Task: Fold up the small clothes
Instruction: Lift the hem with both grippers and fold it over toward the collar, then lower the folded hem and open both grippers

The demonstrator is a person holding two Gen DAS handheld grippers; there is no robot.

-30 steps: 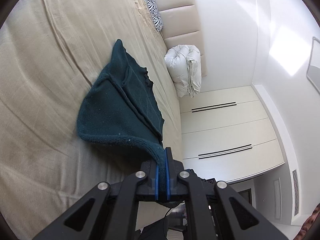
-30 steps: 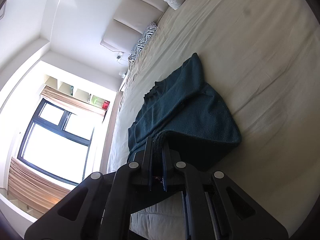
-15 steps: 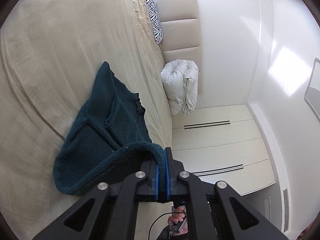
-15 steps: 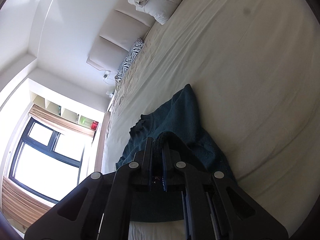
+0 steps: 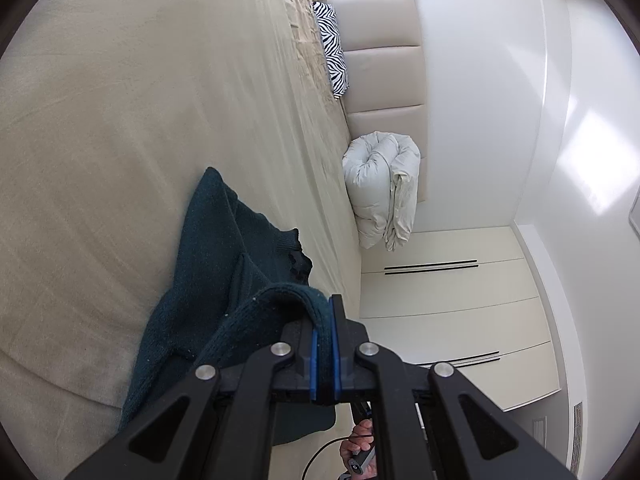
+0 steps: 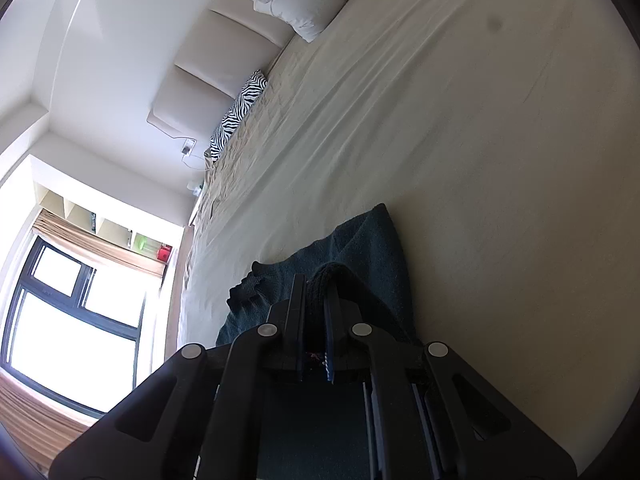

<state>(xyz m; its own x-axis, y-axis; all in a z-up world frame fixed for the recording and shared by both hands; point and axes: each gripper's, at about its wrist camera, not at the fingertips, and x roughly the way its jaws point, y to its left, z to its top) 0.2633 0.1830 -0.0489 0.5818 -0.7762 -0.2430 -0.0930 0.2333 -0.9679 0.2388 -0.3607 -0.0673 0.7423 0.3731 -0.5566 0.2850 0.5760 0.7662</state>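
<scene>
A dark teal knitted garment (image 5: 224,264) lies on the beige bed sheet (image 5: 120,120), its far end flat and its near edge lifted. My left gripper (image 5: 325,312) is shut on one corner of that near edge, the fabric pinched between its blue pads. In the right wrist view the same teal garment (image 6: 368,240) trails away over the sheet, and my right gripper (image 6: 316,284) is shut on a thick fold of its hem. Much of the garment's near part is hidden behind both grippers' black frames.
A rolled white duvet (image 5: 380,188) and a zebra-striped pillow (image 5: 332,48) lie by the padded headboard (image 5: 384,60). White wardrobe doors (image 5: 452,320) stand beyond the bed's edge. A window (image 6: 68,320) is on the other side. A hand (image 5: 360,444) shows under the left gripper.
Both grippers have drawn back toward the bed's near edge, dragging the teal garment along the sheet. The garment now sits lower and closer in both views, and more of the headboard shows.
</scene>
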